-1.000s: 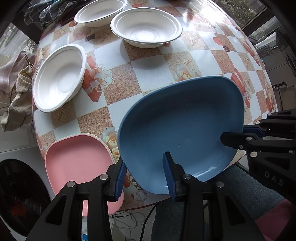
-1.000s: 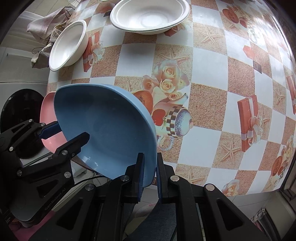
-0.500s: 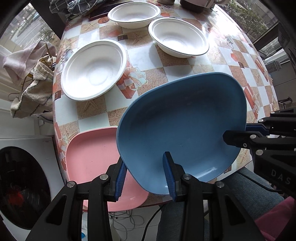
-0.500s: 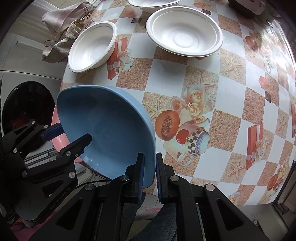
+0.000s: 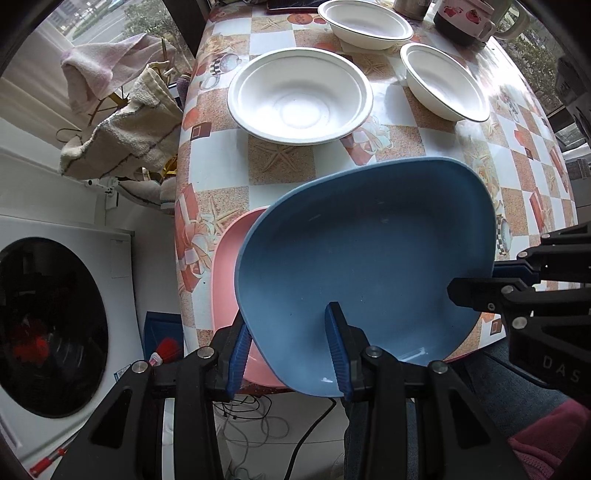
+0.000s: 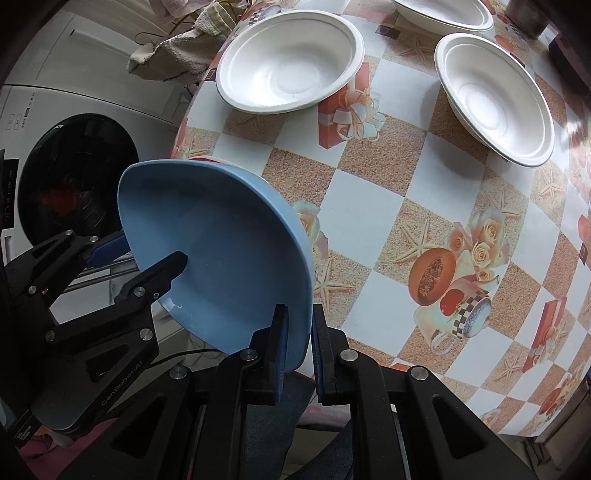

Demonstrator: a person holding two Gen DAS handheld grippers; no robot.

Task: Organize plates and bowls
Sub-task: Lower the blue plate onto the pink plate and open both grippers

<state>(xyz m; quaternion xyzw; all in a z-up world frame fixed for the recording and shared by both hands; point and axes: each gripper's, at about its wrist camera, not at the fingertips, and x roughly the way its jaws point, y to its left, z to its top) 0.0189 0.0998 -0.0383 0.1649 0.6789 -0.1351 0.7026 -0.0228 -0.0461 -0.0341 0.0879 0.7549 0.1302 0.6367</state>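
A blue plate hangs tilted over the table's near left corner, above a pink plate that it mostly hides. My right gripper is shut on the blue plate's near rim. My left gripper has its jaws open astride the plate's left edge, one finger under it, one over it. Three white bowls stand further back: one at the left, one at the right, one at the far end.
The table has a checked flower cloth. A washing machine stands at the left, with towels hung beside the table. A dark jar stands at the far right. Cables lie on the floor below.
The blue plate has moved left with both grippers and now covers most of the pink plate. The white bowls appear closer and more central.
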